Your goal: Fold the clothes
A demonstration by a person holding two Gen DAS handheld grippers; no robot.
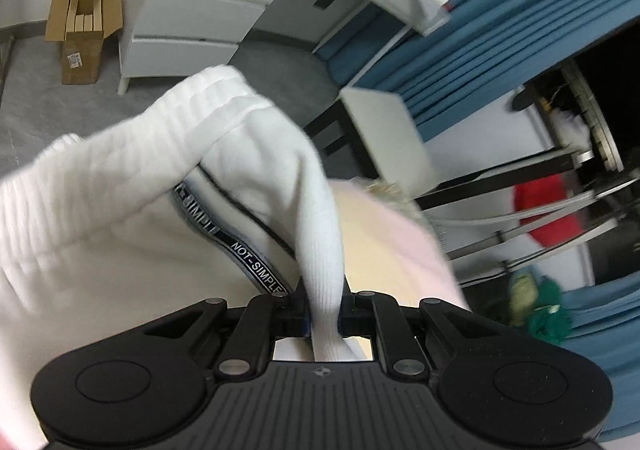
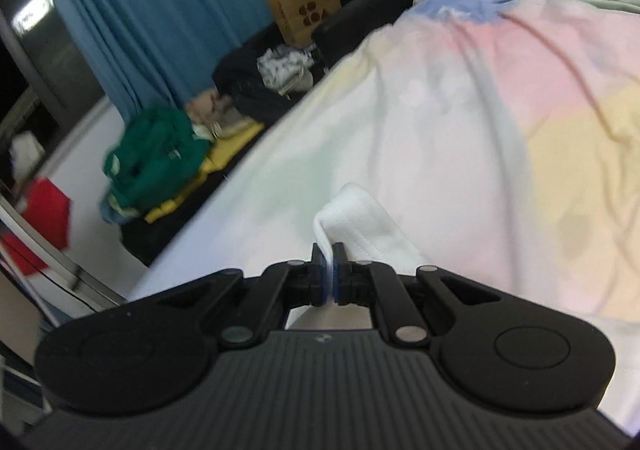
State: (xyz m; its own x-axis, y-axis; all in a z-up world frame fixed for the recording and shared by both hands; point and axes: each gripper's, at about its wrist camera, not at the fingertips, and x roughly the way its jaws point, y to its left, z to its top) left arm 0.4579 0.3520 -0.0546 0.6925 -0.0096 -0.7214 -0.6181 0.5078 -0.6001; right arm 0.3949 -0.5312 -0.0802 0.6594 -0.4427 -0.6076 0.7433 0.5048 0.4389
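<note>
1. The left gripper [image 1: 323, 314] is clamped on the white ribbed knit garment [image 1: 168, 154], lifting it clear.
2. The right gripper [image 2: 329, 276] pinches another edge, spreading the cloth above the pastel patchwork bed cover [image 2: 500, 110], likely for folding.

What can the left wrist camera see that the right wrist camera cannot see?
Only the left wrist view shows the cardboard box, the white drawer unit and the black printed band on the white garment.

Only the right wrist view shows the brown paper bag, the black sofa and the wide pastel bedcover.

Both show blue curtains, a green cloth pile, and a gripper shut on white fabric: left gripper, right gripper.
</note>
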